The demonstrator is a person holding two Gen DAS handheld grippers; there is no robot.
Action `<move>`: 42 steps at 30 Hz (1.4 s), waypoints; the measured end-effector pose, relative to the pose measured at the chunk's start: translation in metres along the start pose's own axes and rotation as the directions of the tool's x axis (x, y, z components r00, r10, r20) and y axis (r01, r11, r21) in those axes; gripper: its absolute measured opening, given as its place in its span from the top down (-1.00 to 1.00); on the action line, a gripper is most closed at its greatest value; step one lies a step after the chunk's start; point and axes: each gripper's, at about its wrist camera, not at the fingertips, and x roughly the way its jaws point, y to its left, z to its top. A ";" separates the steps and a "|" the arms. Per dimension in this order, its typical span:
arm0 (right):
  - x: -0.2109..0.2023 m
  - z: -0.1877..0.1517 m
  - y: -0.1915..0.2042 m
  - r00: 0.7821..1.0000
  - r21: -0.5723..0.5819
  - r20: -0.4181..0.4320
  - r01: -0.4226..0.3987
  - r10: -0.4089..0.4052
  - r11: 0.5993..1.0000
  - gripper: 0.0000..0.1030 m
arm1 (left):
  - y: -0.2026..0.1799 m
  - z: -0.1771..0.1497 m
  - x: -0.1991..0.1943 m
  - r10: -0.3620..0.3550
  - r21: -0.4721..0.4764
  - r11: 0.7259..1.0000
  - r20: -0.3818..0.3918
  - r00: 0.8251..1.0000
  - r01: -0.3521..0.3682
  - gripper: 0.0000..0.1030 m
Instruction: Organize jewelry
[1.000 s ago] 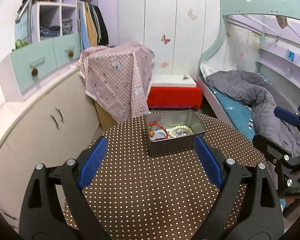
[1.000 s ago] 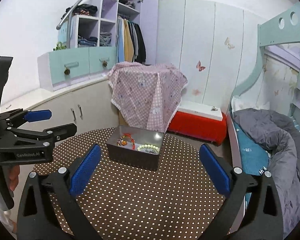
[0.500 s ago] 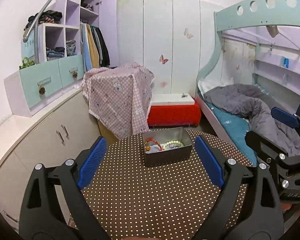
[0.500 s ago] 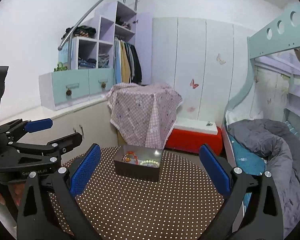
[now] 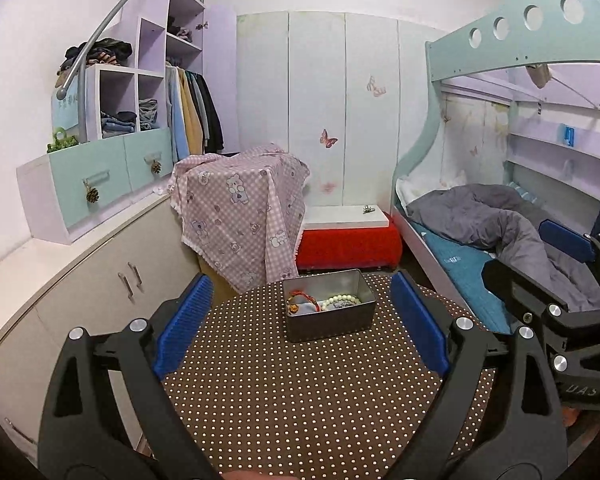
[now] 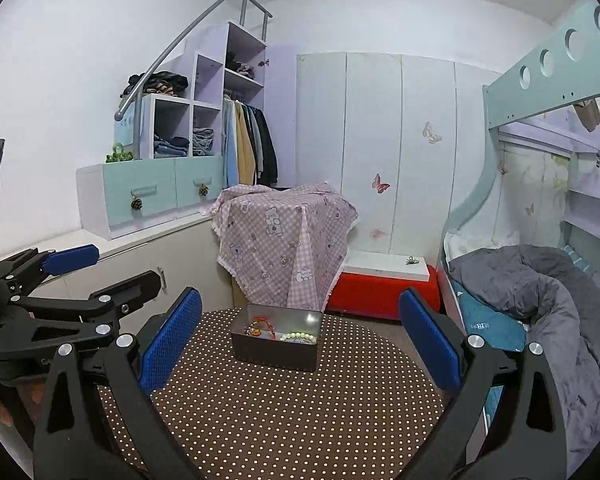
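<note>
The location is a child's bedroom in a home. Indicators: a bunk bed [image 5: 500, 56] with a grey duvet [image 5: 496, 220], an open wardrobe with hanging clothes [image 5: 192, 116], and butterfly decals [image 6: 381, 183] on the pastel cupboard doors. A round polka-dot desk [image 5: 320, 392] stands in the foreground.

The tin's [image 5: 329, 312] near wall hides its floor, so the red bracelet [image 5: 300, 301] and pale beads [image 5: 342, 300] show only in part. A small clip on the white box [image 6: 384, 266] is too small to make out. The bench's [image 6: 284, 420] near edge runs out of frame behind the fingers [image 6: 168, 344]. The pink cloth [image 5: 242, 216] covers whatever stands beneath it. The right gripper [image 5: 556, 280] is cut by the picture's edge.
</note>
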 end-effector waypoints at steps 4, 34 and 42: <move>-0.003 0.000 0.000 1.000 0.003 0.005 0.002 -0.002 1.000 -0.84 | -0.002 0.000 -0.002 -0.008 -0.008 1.000 0.000 1.000 0.008 -0.73; -0.014 -0.005 0.001 1.000 0.002 0.012 0.028 -0.028 1.000 -0.84 | -0.003 0.001 -0.003 -0.014 -0.040 0.999 0.000 1.000 0.014 -0.75; -0.016 -0.004 0.000 0.999 0.000 0.014 0.029 -0.029 1.000 -0.84 | -0.003 0.002 -0.003 -0.008 -0.038 0.999 -0.004 1.000 0.008 -0.75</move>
